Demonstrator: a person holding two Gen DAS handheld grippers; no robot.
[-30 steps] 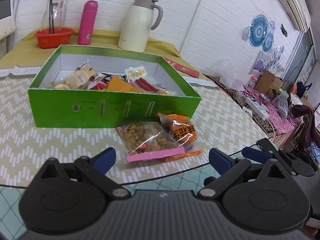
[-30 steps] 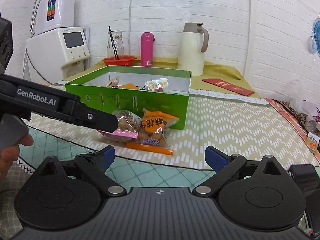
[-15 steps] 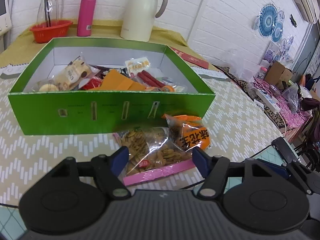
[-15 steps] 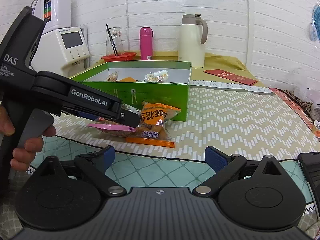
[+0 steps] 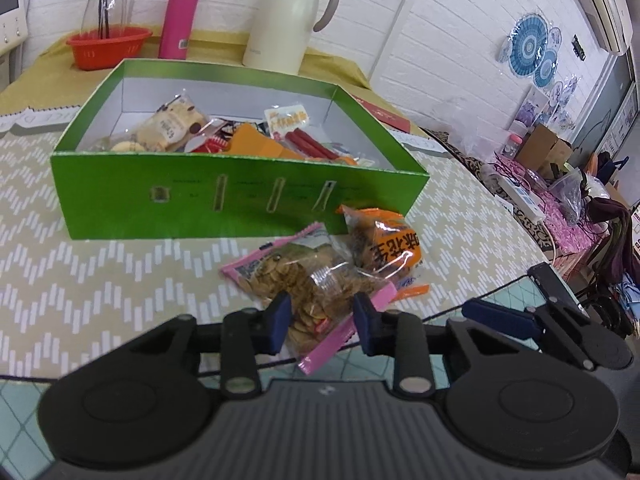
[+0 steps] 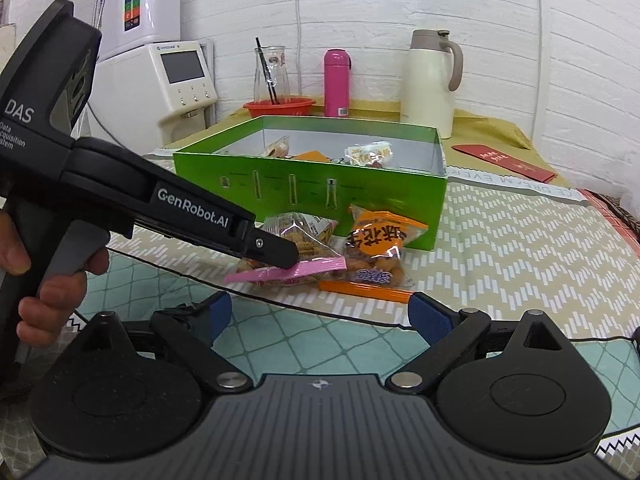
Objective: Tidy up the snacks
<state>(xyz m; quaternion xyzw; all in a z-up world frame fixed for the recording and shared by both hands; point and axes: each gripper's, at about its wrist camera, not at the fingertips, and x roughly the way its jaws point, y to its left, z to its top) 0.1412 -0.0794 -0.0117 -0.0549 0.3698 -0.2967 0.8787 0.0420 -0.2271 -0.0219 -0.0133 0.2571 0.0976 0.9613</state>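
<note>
Grasping step in hand: left gripper, jaws just closing, pinches pink-edged seed bag lying on tabletop in front of green box. Orange bag touches it at right. Right gripper wide, empty. Next: lift bag clear w/o dragging its neighbour, carry over box wall.

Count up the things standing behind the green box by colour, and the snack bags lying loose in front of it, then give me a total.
Red: 1, the red basket
Pink: 1, the pink flask
Cream: 1, the cream jug
Clear: 1, the glass carafe, standing in the basket
Loose snack bags: 2, the pink-edged bag and the orange bag
Total: 6
</note>
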